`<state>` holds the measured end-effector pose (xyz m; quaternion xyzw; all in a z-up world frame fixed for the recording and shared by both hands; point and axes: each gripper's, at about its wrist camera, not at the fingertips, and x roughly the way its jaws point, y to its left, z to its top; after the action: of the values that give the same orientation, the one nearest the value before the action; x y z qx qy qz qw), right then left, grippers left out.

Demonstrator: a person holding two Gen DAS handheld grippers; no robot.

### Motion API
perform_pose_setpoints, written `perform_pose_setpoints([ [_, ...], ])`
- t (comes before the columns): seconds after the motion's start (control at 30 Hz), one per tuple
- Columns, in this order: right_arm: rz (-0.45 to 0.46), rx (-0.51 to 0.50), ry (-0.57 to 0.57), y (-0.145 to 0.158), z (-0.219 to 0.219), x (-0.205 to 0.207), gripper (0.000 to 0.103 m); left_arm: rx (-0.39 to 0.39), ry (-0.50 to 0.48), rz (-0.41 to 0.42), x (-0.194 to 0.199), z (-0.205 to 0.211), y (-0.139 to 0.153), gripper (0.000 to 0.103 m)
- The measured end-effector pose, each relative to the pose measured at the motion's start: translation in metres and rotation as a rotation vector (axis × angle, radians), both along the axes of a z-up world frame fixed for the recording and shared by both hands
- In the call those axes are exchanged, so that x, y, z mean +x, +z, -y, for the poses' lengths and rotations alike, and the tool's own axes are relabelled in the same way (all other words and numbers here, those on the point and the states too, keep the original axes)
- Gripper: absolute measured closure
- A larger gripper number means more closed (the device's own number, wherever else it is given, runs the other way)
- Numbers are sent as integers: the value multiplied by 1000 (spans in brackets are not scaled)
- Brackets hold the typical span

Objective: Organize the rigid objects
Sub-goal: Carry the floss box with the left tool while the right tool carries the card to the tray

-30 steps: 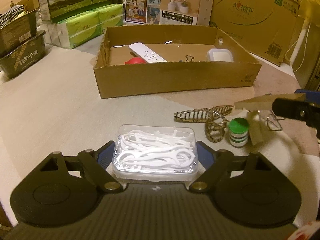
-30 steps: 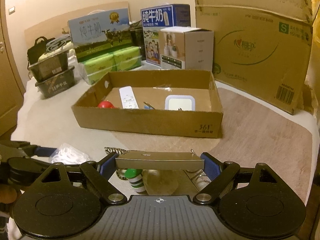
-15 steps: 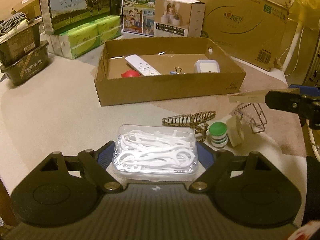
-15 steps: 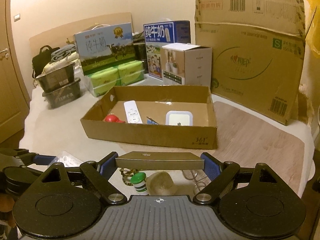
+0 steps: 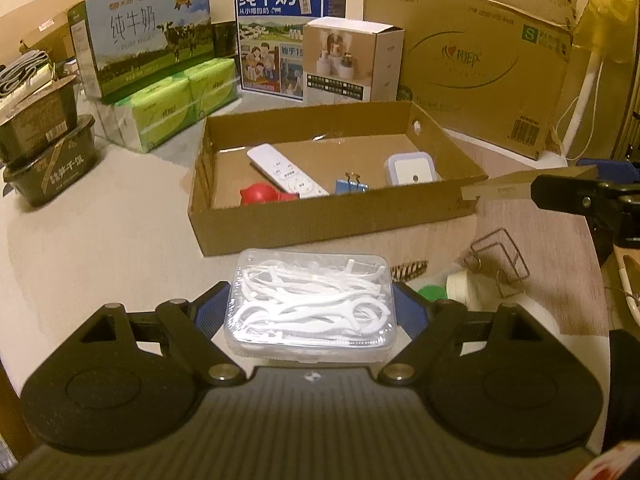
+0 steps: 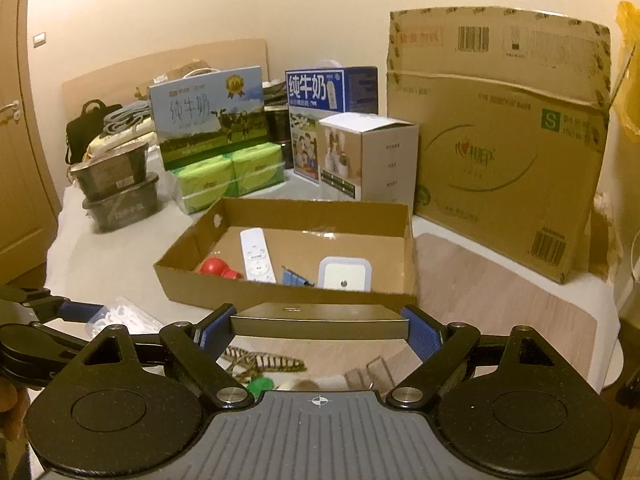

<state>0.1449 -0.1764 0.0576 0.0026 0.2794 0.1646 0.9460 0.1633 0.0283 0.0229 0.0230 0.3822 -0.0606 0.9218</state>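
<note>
Both grippers are rising off the bench: left gripper (image 5: 312,304) jaws pinching a floss-pick box (image 5: 311,307), right gripper (image 6: 320,326) jaws pinching a flat metal case (image 6: 320,320), heading for the cardboard tray (image 6: 280,294) beyond.

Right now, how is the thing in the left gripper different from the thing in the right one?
The floss pick box is clear plastic, showing white picks; the flat metal case is solid, olive-gold and closed. The box looks thicker, the case slimmer. Both are held crosswise, above the table, one in each hand-held gripper, short of the cardboard tray.
</note>
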Motion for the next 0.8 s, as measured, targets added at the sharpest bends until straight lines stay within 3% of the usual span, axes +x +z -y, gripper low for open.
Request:
perform_pose_setpoints([
  [0.8, -19, -9, 30, 9, 13, 121, 16, 16, -41, 46, 103, 0, 31, 19],
])
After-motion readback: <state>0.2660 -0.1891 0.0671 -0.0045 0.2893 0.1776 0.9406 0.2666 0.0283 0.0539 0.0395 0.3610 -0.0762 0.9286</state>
